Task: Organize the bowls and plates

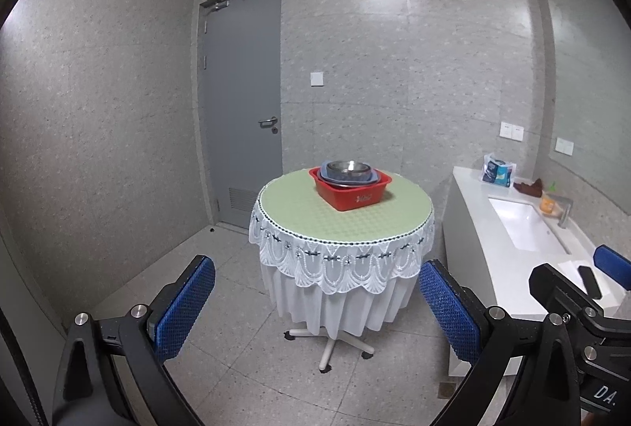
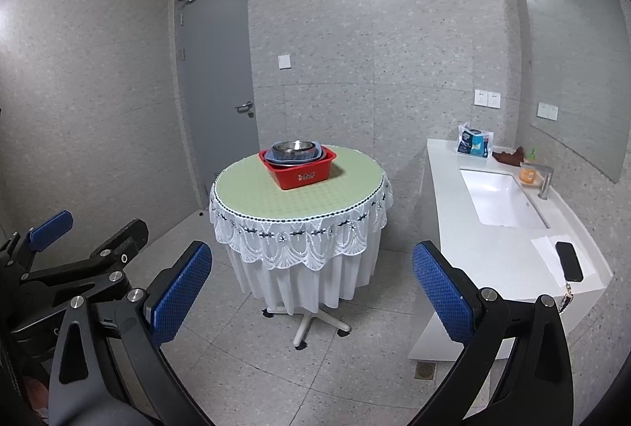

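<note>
Standing back from it all; both tools well short of the round table [image 1: 299, 213], nothing touched as far as I can see.

Left tool [image 1: 315, 311]: blue pads spread wide, nothing between them; hovers over the floor, pointed at the table. Right tool [image 2: 307, 296]: same, pads wide apart and empty; also aimed at the table from well away.

Task items: red basin [image 1: 347, 195] sits on the far half of the table, on the green cloth; inside it a stack, a grey-blue plate or shallow dish [image 1: 347, 179] with a steel bowl [image 1: 346, 166] nested on top. Could be more pieces under those; too small to count from here. No other plates or bowls visible on the table.

To the right: white sink counter [image 2: 497, 252] with a phone [image 2: 569, 261], a packet [image 2: 474, 144], a brown rag [image 2: 510, 156], an orange item by the tap; none look like part of the job.

Progress, my read: about 0 by these tools. Either the dishes in the basin are the start pile to be sorted, or they are already stacked; can't tell which from this. What's left: approach the table, get hold of the top bowl first, then the dish below. Whole job looks ahead.
</note>
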Demonstrator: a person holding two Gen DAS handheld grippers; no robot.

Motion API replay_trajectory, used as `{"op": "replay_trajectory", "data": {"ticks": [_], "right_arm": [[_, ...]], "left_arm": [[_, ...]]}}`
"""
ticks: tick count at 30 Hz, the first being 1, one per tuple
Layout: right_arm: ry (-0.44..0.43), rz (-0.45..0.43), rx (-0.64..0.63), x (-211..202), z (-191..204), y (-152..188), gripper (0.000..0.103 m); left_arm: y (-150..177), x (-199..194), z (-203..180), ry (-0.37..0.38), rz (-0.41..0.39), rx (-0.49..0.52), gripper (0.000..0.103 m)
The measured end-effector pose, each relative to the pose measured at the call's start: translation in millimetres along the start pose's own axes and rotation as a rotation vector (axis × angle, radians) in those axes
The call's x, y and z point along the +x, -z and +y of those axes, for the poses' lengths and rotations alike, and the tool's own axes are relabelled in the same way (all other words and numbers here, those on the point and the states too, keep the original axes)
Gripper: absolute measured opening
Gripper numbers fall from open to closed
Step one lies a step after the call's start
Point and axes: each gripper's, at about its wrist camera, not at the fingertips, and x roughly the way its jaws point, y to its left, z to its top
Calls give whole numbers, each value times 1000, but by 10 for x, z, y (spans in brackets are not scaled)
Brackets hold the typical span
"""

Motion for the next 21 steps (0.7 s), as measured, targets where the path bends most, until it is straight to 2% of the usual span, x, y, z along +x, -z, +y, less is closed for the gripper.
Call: {"op": "replay_trajectory", "data": {"ticks": [21], "right_arm": [[10, -16, -4, -132, -7, 21, 103]], "left_arm": [[18, -44, 100, 7, -14, 11, 102]]}}
